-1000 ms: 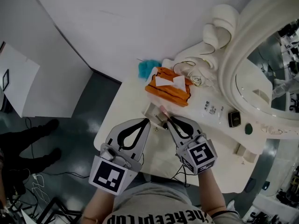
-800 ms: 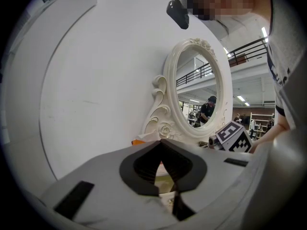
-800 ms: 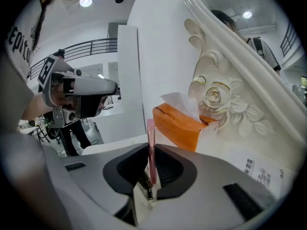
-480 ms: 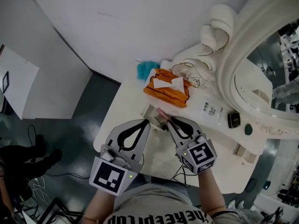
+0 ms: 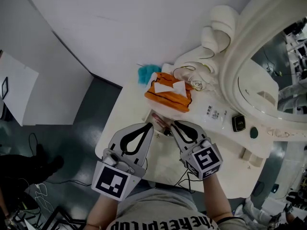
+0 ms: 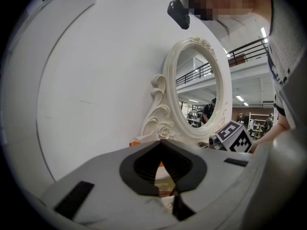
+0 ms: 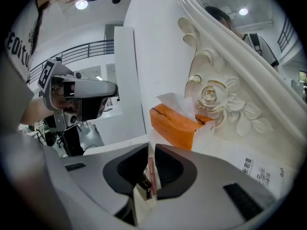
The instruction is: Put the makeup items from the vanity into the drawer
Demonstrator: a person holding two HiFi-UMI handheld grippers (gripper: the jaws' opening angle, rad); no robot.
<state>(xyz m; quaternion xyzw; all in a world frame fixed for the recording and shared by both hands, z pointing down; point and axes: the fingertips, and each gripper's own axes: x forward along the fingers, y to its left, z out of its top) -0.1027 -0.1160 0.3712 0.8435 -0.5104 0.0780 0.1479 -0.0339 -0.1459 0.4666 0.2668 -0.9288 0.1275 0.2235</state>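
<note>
- The step in hand looks like the drop-off: the right gripper (image 5: 171, 125) is clamped on a thin pink stick (image 5: 161, 119) and holds it over the small open drawer (image 5: 151, 114) near the front of the vanity (image 5: 128, 104).
- In the right gripper view the right gripper (image 7: 151, 147) has its jaws pressed close on the pink stick (image 7: 151, 171). The stick runs lengthwise between them, with the cream wall of the drawer (image 7: 139, 200) just below.
- The left gripper (image 5: 151, 125) is closed with its tips meeting and grips nothing. In its own view the left gripper (image 6: 161, 142) frames only the desk beyond.
- Next move, as I judge it: lower the stick until it lies inside the drawer, then part the jaws. The drawer is narrow, so the stick should go in along its length, not across the rim.
- The stick is slim, smooth and pale pink with a darker end. It is probably a lip pencil or gloss and likely to roll once let go.
- More items wait on the vanity — a dark square compact (image 5: 238, 122) and a white printed packet (image 5: 214, 114) lie by the mirror (image 5: 249, 47). An orange tissue pack (image 5: 168, 91) sits behind the drawer.
</note>
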